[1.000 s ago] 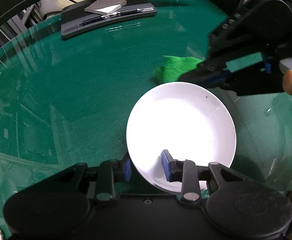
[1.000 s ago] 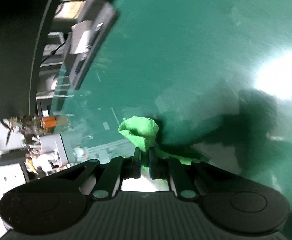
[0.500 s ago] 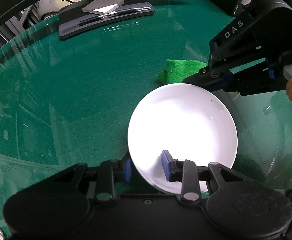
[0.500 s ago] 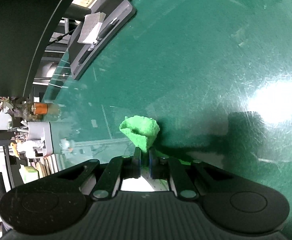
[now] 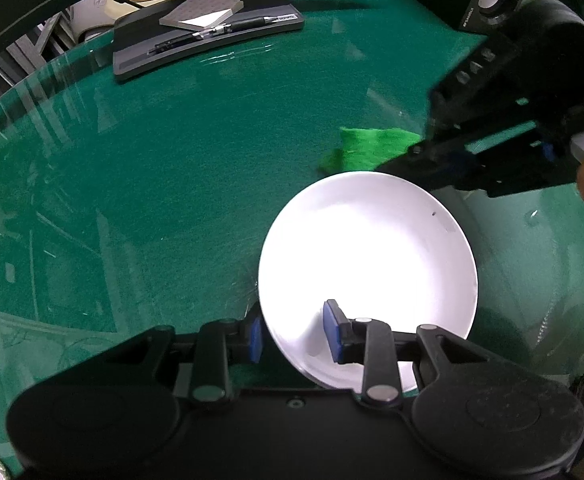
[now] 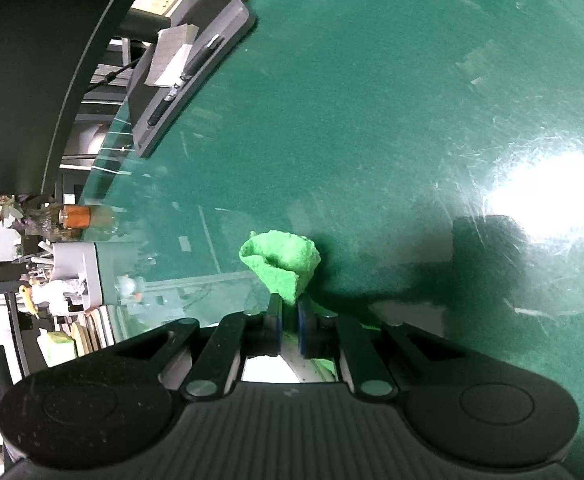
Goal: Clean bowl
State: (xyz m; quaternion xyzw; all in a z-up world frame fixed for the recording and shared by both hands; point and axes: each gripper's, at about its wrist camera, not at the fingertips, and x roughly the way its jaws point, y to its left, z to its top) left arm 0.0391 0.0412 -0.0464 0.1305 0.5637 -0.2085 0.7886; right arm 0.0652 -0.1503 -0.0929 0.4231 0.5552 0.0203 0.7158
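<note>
bowl [image 5: 367,256]: white, on green tabletop [image 5: 172,168]
left hand-held gripper [image 5: 293,338]: clamped on bowl rim
right hand-held gripper [image 6: 288,326]: clamped on green cloth [image 6: 282,262]

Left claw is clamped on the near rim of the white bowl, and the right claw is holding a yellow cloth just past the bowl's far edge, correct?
Almost. The cloth is bright green, not yellow; both wrist views show it. The rest stands: the left claw grips the near rim of the white bowl, and the right claw pinches the cloth just beyond the bowl's far edge.
</note>
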